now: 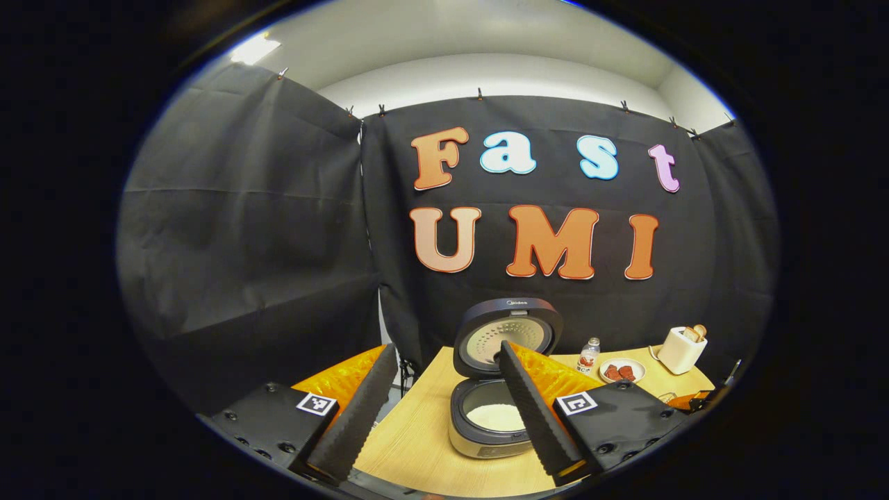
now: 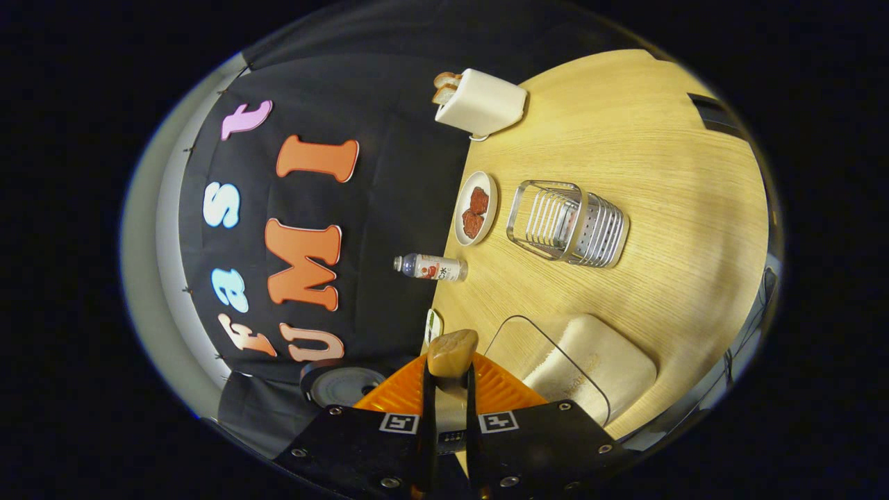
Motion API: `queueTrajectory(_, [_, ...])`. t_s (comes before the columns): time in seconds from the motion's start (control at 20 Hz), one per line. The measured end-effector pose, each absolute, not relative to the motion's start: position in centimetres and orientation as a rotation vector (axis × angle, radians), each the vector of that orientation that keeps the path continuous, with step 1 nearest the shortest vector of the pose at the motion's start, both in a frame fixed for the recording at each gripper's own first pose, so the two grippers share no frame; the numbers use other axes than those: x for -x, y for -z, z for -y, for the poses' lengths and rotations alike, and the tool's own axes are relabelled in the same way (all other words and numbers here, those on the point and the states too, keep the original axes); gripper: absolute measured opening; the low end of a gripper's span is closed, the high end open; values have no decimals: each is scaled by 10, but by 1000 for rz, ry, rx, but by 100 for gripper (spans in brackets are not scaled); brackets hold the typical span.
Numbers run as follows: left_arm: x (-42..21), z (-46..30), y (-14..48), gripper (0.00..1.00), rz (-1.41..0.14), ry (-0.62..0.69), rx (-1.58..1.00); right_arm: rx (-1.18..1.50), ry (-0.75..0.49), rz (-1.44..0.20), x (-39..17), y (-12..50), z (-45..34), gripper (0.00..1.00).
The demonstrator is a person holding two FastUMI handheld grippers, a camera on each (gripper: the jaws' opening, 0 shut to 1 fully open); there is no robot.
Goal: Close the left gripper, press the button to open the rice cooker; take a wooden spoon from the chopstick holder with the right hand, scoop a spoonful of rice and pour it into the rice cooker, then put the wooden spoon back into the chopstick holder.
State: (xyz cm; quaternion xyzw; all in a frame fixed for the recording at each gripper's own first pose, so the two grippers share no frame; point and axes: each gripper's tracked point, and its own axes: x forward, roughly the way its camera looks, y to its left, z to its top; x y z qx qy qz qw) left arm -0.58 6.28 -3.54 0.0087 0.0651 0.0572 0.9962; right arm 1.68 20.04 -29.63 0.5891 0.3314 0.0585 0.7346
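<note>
The rice cooker (image 1: 464, 434) stands on the wooden table with its lid (image 1: 507, 333) swung up, and white rice lies in its pot. My left gripper (image 1: 444, 347) is open above and in front of it, one finger crossing the pot. In the right gripper view, which is rolled on its side, my right gripper (image 2: 450, 371) is shut on the wooden spoon (image 2: 451, 351), whose rounded end pokes out past the fingertips. The wire chopstick holder (image 2: 566, 223) stands apart on the table, nothing sticking out of it. A clear box of rice (image 2: 597, 364) sits just beside the gripper.
A small bottle (image 2: 430, 267), a plate (image 2: 486, 182) with red pieces and a white toaster (image 2: 479, 103) with bread line the table's back edge by the black wall. In the left gripper view they show right of the cooker. The table's left edge (image 1: 410, 389) is close to the cooker.
</note>
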Motion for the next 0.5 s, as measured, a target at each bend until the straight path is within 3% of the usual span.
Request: queueTrajectory(0.5, [-3, -50, 34, 97, -124, -82, -21, -1400, -181, -680, -34, 231, -207, 17])
